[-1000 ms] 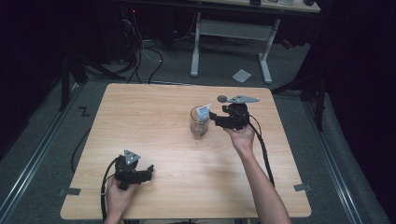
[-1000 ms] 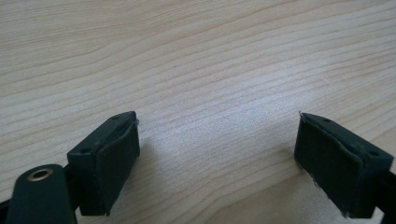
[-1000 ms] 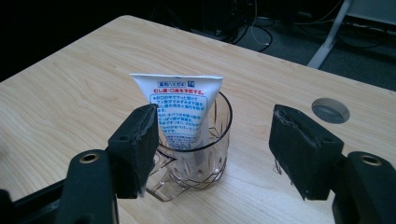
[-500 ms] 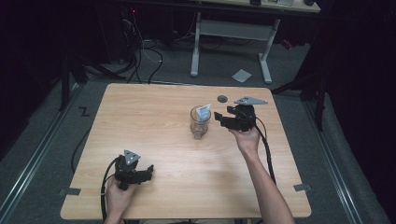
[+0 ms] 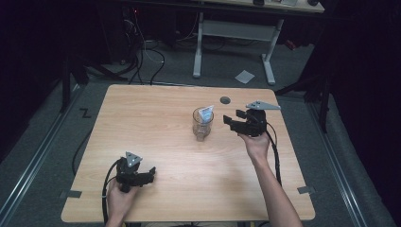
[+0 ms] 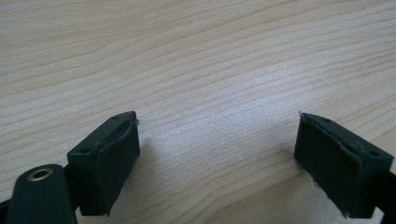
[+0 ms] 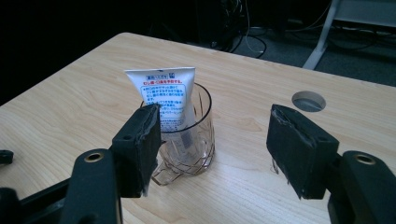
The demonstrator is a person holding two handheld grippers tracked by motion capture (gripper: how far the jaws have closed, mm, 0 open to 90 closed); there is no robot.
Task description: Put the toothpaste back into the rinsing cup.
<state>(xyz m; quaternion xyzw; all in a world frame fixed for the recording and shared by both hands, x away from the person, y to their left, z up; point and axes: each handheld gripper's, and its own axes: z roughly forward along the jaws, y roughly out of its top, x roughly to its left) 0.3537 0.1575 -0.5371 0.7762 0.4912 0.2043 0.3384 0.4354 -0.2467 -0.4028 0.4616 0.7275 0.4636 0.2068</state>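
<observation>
Right hand-held gripper (image 5: 236,121), jaws spread and empty, is held just beside a glass (image 5: 202,126) mid-surface, in which a white tube (image 7: 164,98) stands. Left hand-held gripper (image 5: 147,174) is likewise released, low over bare surface (image 5: 142,123). A careless nudge could probably tip the glass. The tube's lower end is blurred behind the glass wall.

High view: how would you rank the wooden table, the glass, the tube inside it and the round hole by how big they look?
1. Wooden table, by far the largest.
2. Glass.
3. Tube, judging only the part above the rim.
4. Round hole, close to the tube's visible part, so unsure.
</observation>
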